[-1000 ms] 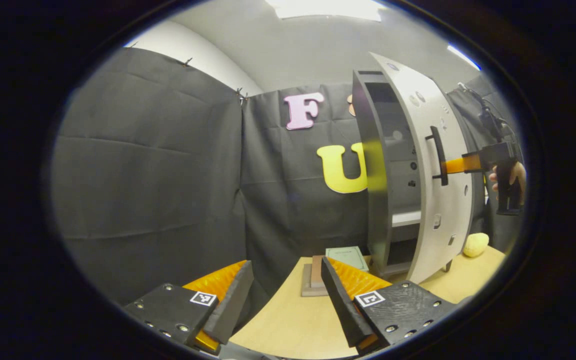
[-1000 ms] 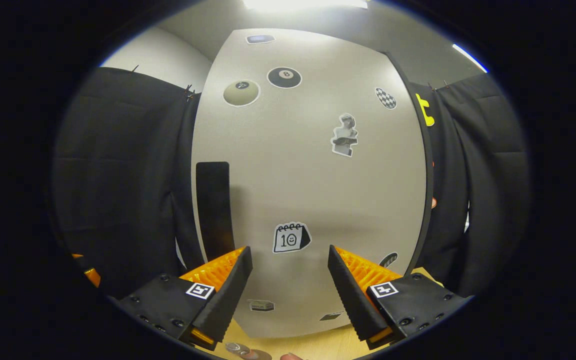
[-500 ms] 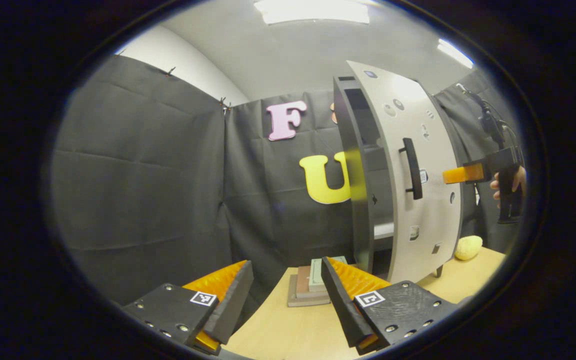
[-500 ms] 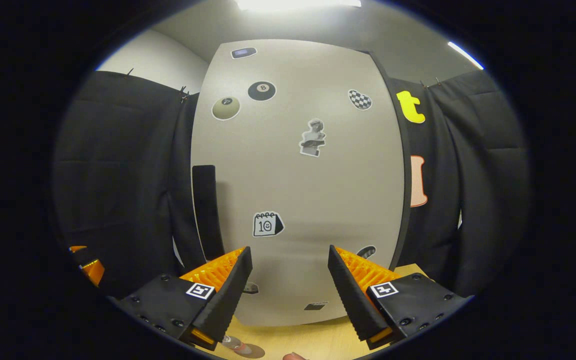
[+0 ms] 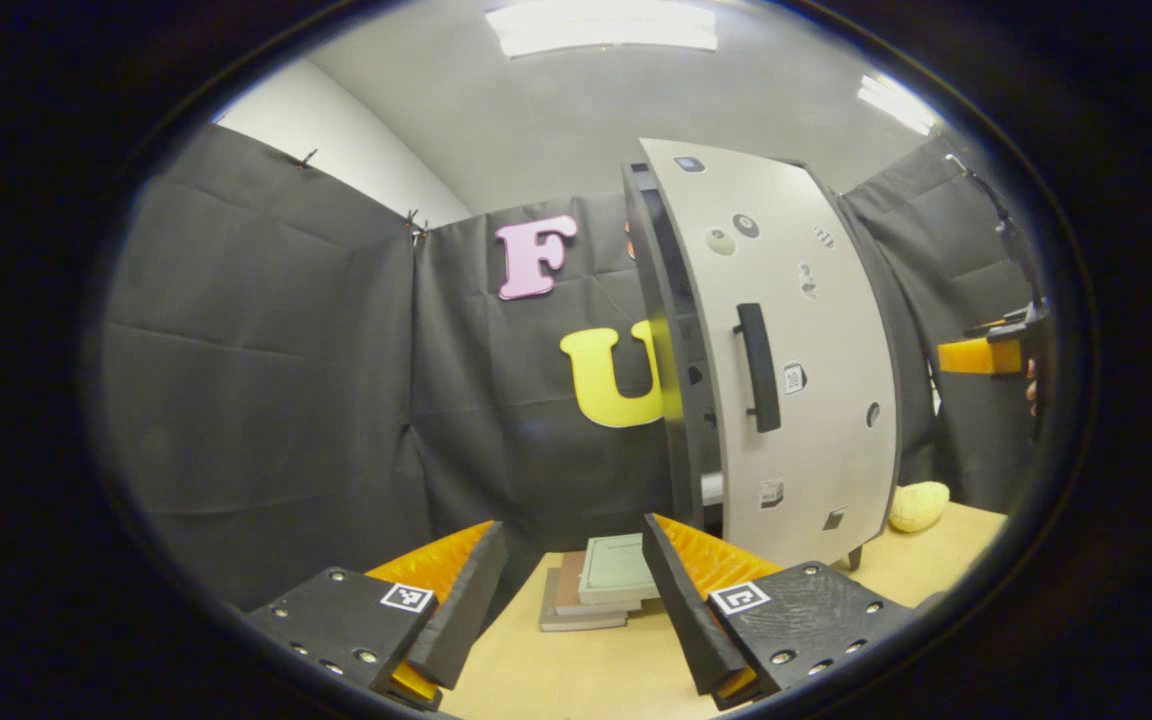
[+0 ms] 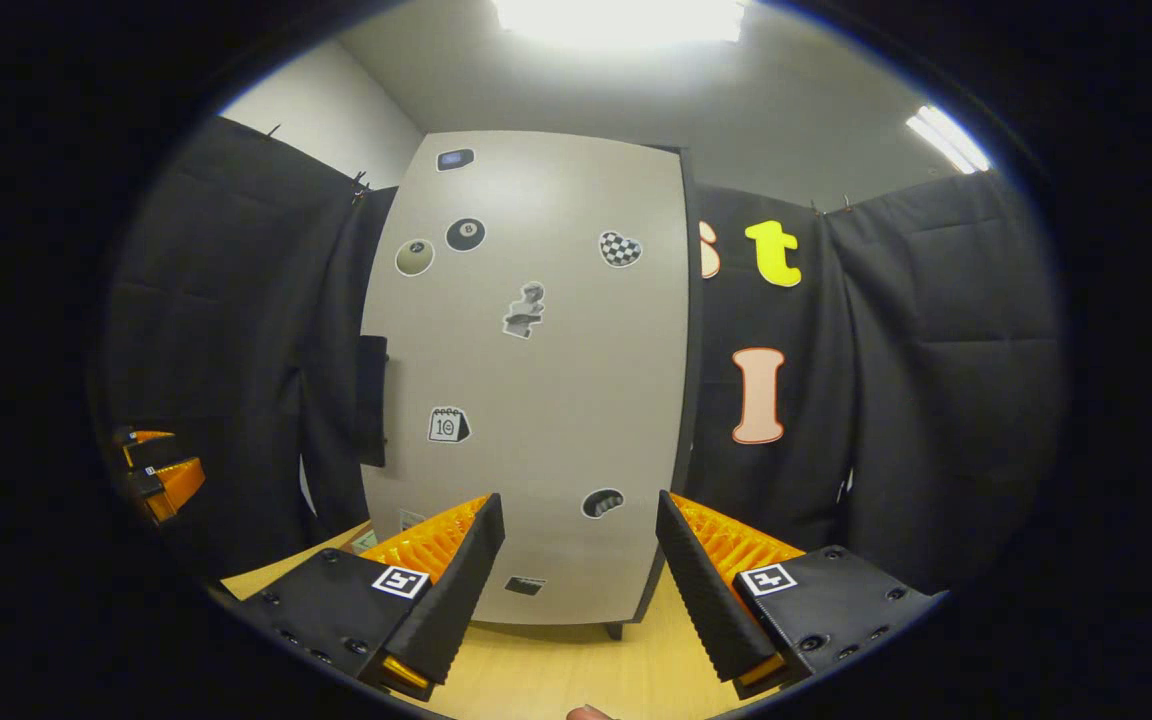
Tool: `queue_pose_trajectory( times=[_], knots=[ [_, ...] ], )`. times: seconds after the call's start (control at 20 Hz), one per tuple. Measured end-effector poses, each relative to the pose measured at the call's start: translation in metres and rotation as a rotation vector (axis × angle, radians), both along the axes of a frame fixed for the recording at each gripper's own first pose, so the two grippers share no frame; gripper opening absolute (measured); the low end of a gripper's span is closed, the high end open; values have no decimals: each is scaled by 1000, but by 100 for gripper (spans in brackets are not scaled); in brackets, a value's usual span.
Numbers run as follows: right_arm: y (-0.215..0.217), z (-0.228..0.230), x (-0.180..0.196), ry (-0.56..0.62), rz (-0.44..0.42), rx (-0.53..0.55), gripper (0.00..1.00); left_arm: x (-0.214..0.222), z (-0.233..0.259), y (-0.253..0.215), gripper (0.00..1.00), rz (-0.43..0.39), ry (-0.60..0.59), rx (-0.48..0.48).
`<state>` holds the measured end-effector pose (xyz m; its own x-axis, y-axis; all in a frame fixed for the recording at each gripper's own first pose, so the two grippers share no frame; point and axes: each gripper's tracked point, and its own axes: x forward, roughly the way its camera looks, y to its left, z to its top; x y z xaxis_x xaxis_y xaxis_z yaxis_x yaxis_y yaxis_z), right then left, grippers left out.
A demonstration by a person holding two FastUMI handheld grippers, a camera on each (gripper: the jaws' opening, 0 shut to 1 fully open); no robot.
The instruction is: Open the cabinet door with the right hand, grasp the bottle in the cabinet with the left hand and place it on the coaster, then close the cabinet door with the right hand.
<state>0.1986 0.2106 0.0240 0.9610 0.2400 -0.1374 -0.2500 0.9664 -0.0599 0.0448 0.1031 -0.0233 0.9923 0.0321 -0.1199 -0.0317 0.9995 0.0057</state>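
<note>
The pale cabinet door (image 5: 806, 380), dotted with stickers, stands almost shut, with a thin dark gap left along its handle side. Its black bar handle (image 5: 756, 368) is upright. My left gripper (image 5: 571, 600) is open and holds nothing, low over the wooden table (image 5: 576, 670), well short of the cabinet. In the right gripper view the door (image 6: 536, 380) faces me, its handle (image 6: 373, 400) at the left edge. My right gripper (image 6: 581, 590) is open, empty and clear of the door. It also appears far right in the left gripper view (image 5: 981, 355).
A stack of books (image 5: 596, 590) lies on the table in front of the cabinet's left side. A yellow lumpy object (image 5: 919, 505) sits to the cabinet's right. The left gripper (image 6: 151, 475) shows at the far left of the right gripper view.
The door has swung from partly open to almost shut. My right gripper has backed away from the door, which looks smaller. The left gripper has stayed open over the table.
</note>
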Motion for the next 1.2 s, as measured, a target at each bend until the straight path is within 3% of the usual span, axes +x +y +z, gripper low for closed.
queue_pose_trajectory(
  times=[0.35,0.45,0.5,0.65,1.2],
  knots=[
    [-57,-1,-28,-41,-35,-15,94,15,29,-47,82,-51,-40,12],
    [-73,-6,-37,-54,-57,-18,99,20,36,-55,82,-56,-54,12],
    [-81,-9,-42,-56,-69,-15,99,17,36,-59,87,-57,-58,7],
    [-99,-24,-54,-46,-95,-15,97,20,34,-71,82,-61,-56,-13],
    [-120,-42,-67,1,-93,-10,99,-6,31,-97,82,-69,-52,1]
  ],
)
